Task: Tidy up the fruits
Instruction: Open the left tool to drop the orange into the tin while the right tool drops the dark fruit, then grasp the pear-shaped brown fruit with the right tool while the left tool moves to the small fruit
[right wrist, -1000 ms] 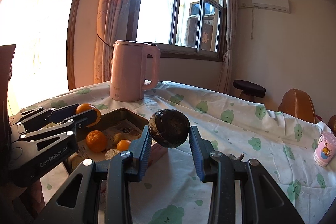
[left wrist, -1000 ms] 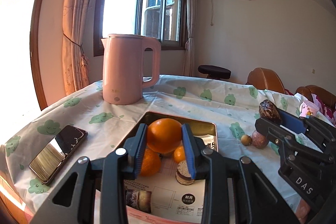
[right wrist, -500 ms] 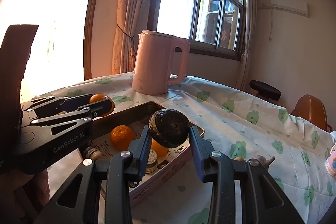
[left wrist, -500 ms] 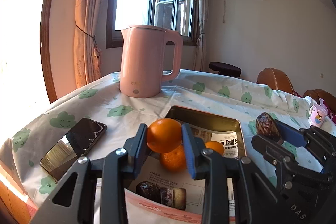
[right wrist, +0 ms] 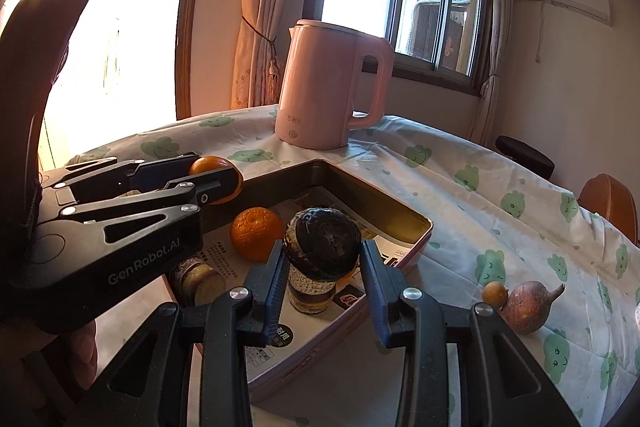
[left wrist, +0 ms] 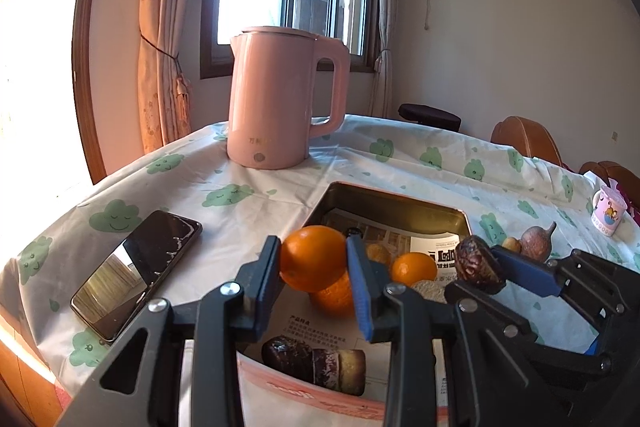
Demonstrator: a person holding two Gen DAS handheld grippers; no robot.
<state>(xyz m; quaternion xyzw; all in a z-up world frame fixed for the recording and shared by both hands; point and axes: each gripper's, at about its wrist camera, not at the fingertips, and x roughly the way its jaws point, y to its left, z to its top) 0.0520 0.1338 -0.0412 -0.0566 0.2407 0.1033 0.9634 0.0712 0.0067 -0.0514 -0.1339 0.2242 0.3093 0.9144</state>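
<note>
My left gripper is shut on an orange above the near end of the metal tray; it shows again, with the orange, at the left of the right wrist view. My right gripper is shut on a dark round fruit above the tray, also seen as the dark fruit in the left wrist view. In the tray lie two oranges, paper, and several brown cut pieces.
A pink kettle stands behind the tray. A phone lies left of it on the clouded tablecloth. A brown pointed fruit and a small yellow one lie right of the tray. A small pink cup and chairs sit at right.
Both grippers have moved in over the tray and sunk a little, each keeping its fruit. The right gripper swung left, from over the tablecloth to above the tray.
</note>
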